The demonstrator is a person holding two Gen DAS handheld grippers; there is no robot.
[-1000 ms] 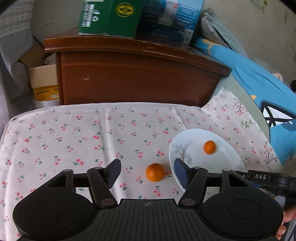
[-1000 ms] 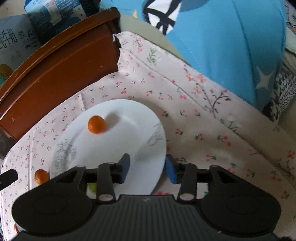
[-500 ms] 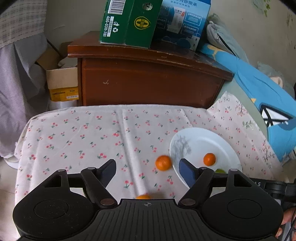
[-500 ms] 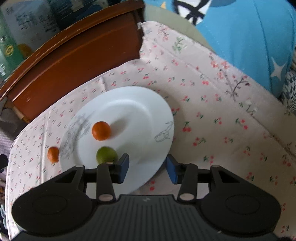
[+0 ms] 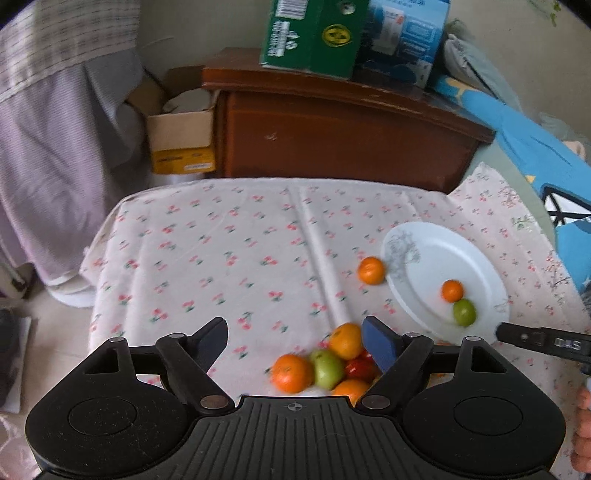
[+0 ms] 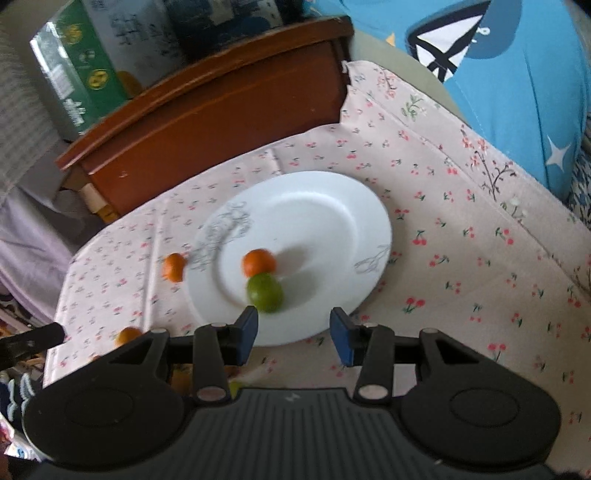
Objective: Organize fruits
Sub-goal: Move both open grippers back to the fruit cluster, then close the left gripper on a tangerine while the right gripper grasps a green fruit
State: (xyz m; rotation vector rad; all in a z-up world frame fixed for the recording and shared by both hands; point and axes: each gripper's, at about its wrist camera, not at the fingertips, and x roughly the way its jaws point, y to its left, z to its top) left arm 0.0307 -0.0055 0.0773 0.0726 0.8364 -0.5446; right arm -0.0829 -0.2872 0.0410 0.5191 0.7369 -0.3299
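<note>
A dark brown wooden cabinet stands against a pale wall behind a table draped in a cherry-print cloth — a green carton and a blue-and-white box sit on its top. Left of it an open cardboard box rests on the floor beside hanging lilac striped fabric. Soft daylight fills the room — bright blue bedding lies to the right.

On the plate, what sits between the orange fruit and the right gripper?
A green fruit, touching the orange fruit on the white plate. It lies just beyond the left pad of the right gripper, whose jaws are empty. The right wrist view shows this.
</note>
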